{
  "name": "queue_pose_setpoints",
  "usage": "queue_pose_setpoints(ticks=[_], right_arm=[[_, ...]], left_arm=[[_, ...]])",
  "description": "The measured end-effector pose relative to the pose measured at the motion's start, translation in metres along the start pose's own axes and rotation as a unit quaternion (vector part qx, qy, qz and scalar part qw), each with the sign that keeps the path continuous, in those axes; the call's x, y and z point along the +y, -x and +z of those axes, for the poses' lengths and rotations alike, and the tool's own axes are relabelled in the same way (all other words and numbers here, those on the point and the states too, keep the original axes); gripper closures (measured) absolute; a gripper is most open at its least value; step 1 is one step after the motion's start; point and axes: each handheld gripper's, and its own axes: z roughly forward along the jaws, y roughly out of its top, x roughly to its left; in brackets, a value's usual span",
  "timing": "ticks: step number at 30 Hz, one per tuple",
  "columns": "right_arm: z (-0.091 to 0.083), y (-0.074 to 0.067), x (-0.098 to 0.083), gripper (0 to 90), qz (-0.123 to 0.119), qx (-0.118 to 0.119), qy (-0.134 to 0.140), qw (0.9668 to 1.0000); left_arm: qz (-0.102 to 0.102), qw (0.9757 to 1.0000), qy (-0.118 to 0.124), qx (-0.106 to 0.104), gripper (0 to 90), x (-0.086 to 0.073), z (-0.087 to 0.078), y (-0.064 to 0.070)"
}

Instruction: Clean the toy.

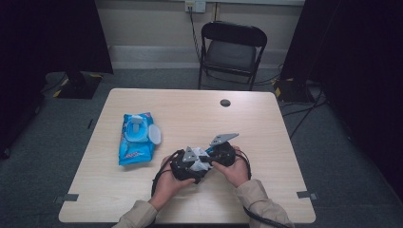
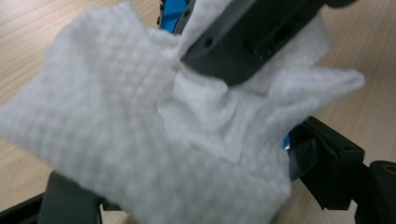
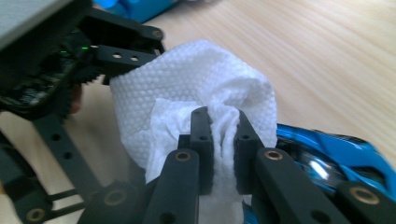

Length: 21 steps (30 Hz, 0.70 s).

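So you've got a light wood-grain table (image 1: 266, 142) with a black folding chair (image 1: 231, 50) parked behind it, and everything interesting is bunched up near your edge. Off to your left lies the blue wet-wipe pack (image 1: 135, 139) with its white flip lid (image 1: 154, 134) hanging open, which reads like the source of the sheet you're now working with.

Both your hands meet over the middle of the table, well clear of the pack, presumably so the sheet hangs free instead of dragging on the wood. The white wipe (image 3: 196, 93) sits between the two tools. Your right gripper (image 3: 219, 128) has its jaws pinched nearly together with a gathered fold of the wipe squeezed between them, so that one is clearly clamped on it. Your left gripper (image 1: 186, 166) is harder to read: in the left gripper view the wipe (image 2: 140, 135) drapes right over its jaws and hides the pads. They stand fairly wide apart, but I honestly can't tell whether they're pressing on the sheet.

My guess is you're holding one end firm with the right so the left can take an edge and spread it out.
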Motion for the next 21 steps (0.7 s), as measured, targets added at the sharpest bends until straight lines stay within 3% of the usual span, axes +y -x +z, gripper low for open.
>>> queue_pose_setpoints(ticks=[6,10,12,15,17,21], right_arm=[[0.004,-0.004,0.002,83.0,0.0,0.007,0.0,1.0],[0.004,0.0,0.002,83.0,0.013,-0.002,0.006,0.9999],[0.005,0.001,0.003,83.0,0.022,0.016,0.009,0.9996],[0.01,-0.006,0.007,82.8,0.003,0.013,-0.002,0.9999],[0.015,-0.009,0.008,82.8,0.009,0.016,0.0,0.9998],[0.02,-0.007,0.008,82.9,0.008,0.0,-0.005,1.0]], left_arm=[[-0.001,1.0,0.0,-0.001,24.1,0.0,0.0,0.0],[-0.003,1.0,0.001,-0.001,24.1,0.0,0.0,0.0],[-0.002,1.0,0.001,-0.001,24.1,0.0,0.0,0.0],[-0.002,1.0,0.001,-0.001,24.1,0.0,0.0,0.0],[-0.003,1.0,0.001,-0.001,24.1,0.0,0.0,0.0],[-0.002,1.0,0.001,-0.001,24.2,0.0,0.0,0.0]])
